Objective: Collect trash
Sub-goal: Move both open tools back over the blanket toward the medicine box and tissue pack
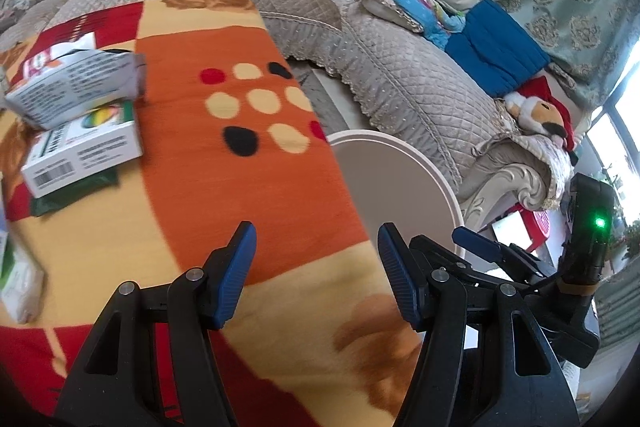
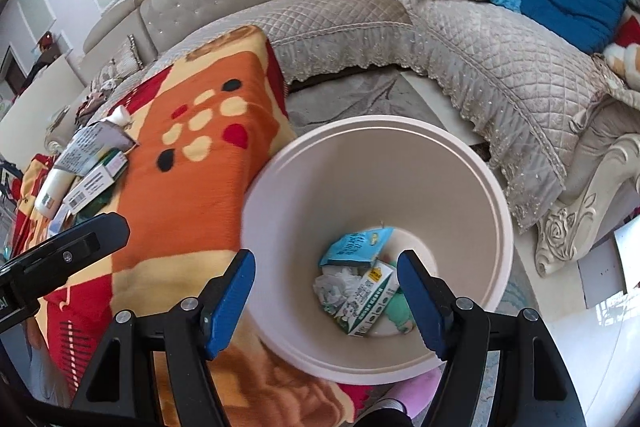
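Both our grippers are empty, jaws wide apart. The right gripper [image 2: 326, 291] hangs over the bin [image 2: 505, 211], which already holds a blue packet [image 2: 356, 243], a carton [image 2: 366, 303] and crumpled paper [image 2: 336, 285]. The left gripper [image 1: 316, 273] hovers over bare blanket [image 1: 256, 187], just beside the bin's rim.

The remaining trash lies well away from the bin, at the far side of the blanket: a crumpled box [image 1: 76, 87] leaning on a flat box [image 1: 86, 155], with a white bottle [image 2: 54, 193] beyond them.

From here we see a few risks. The top box rests loosely on the lower one, so closing on either could tip the other off the blanket's edge. The flat box lies low on soft fabric; our fingers could pinch the blanket with it and drag the whole pile. The bin stands tight against the blanket, so a careless swing back could knock its rim. Our grippers sit close together, and reaching the same way could make them collide.
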A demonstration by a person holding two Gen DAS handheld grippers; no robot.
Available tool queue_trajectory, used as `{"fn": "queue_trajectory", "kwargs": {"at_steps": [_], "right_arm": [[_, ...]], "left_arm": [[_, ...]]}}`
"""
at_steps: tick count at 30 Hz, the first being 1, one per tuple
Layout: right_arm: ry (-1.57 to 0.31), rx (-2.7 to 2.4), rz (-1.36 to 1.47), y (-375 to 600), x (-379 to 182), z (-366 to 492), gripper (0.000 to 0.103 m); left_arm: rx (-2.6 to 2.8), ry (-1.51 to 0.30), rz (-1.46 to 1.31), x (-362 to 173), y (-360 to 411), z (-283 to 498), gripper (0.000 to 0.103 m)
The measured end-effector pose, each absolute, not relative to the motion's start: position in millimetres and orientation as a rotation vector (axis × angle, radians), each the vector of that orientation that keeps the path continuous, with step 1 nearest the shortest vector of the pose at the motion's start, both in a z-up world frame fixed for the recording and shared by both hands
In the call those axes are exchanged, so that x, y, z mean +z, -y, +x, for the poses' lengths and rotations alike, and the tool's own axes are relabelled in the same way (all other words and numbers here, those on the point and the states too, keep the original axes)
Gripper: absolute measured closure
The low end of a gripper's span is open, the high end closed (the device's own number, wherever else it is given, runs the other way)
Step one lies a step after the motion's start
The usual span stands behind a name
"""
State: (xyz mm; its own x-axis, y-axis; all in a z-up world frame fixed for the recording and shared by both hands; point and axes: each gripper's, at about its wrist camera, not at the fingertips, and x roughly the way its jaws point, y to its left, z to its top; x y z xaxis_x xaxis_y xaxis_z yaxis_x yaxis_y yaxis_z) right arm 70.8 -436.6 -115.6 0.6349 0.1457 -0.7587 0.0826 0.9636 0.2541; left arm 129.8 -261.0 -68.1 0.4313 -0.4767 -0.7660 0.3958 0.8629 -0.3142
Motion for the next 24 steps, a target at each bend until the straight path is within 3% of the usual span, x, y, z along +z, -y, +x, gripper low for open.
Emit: {"fn": "queue_trajectory", "kwargs": {"at_steps": [24], "right_arm": [[-0.851, 0.261, 0.161, 320, -77, 74, 0.031]], "left_arm": [[-0.183, -1.018, -0.228, -85, 56, 158, 0.041]]}}
